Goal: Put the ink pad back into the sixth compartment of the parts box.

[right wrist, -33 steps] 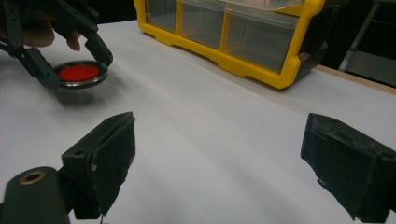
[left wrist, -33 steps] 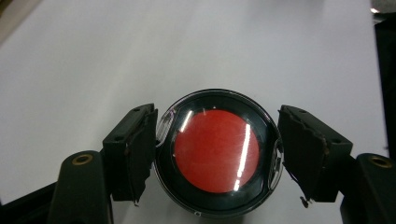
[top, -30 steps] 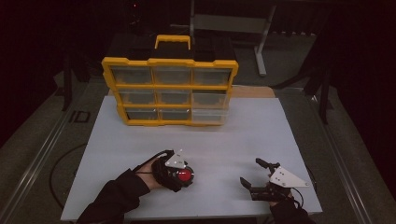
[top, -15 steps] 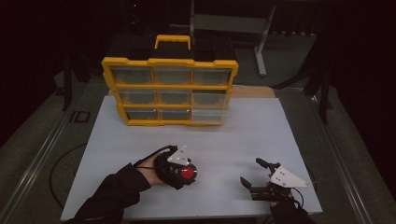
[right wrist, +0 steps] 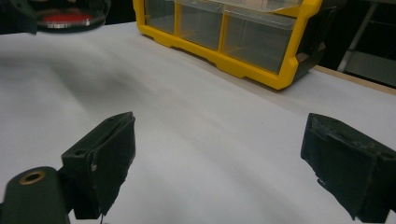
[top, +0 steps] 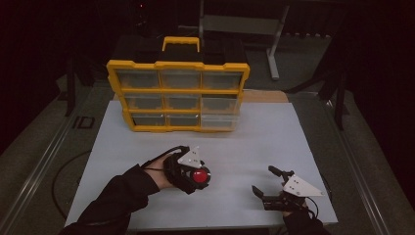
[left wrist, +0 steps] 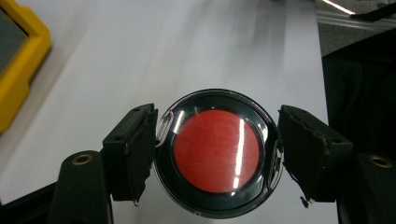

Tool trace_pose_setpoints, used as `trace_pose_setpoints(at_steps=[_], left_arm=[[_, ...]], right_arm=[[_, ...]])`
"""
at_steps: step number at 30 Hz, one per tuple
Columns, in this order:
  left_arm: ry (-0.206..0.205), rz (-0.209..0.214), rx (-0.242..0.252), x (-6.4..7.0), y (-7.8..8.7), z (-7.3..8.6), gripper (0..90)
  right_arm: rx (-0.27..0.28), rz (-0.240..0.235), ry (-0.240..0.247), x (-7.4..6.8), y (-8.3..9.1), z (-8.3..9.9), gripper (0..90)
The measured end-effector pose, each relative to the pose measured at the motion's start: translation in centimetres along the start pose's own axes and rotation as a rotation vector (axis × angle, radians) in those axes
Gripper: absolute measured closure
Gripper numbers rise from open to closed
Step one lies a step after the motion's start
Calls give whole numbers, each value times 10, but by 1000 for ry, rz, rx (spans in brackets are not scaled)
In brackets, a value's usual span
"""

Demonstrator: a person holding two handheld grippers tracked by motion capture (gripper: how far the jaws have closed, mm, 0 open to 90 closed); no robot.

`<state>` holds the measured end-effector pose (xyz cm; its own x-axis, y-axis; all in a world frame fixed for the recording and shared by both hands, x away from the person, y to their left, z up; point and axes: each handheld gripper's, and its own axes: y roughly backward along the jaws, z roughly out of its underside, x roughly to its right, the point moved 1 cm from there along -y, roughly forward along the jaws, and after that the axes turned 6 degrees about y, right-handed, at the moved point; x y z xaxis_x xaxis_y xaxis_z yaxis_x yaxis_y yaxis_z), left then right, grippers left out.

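Observation:
A round black-rimmed disc with a red centre (left wrist: 216,151) sits between the jaws of my left gripper (left wrist: 217,155), which is shut on its rim from both sides. In the high view the disc (top: 200,177) and left gripper (top: 197,174) hover at the table's front middle, with a sleeved arm behind them. My right gripper (top: 263,179) rests at the front right with its jaws wide open and nothing between them. The right gripper view shows those open jaws (right wrist: 219,154) over bare table, and the red disc (right wrist: 65,18) far off at top left.
A yellow organizer with clear drawers and a handle (top: 178,93) stands upright at the back of the white table (top: 264,132). Its corner (left wrist: 18,60) shows at the left gripper view's left edge. Dark floor, rails and a metal stand surround the table.
My left gripper has drifted slightly right and forward with the disc still in it. The right gripper has not moved.

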<state>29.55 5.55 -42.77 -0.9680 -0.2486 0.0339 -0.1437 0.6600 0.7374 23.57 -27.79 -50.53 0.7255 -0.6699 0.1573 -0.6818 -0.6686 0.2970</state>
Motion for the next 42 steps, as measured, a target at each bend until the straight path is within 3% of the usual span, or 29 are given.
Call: trace_pose_setpoints(at_steps=[8,22,37,42], left_arm=[[-36,-1,-5,-2,13,-17,305],[-21,6,37,-11,29,-43,305],[-48,-4,75,-24,46,-76,305],[-39,-1,82,-29,50,-85,305]], right_arm=[[1,-2,6,0,0,0,102],[0,-2,10,0,0,0,102],[0,-3,11,0,0,0,102],[3,-3,8,1,0,0,102]])
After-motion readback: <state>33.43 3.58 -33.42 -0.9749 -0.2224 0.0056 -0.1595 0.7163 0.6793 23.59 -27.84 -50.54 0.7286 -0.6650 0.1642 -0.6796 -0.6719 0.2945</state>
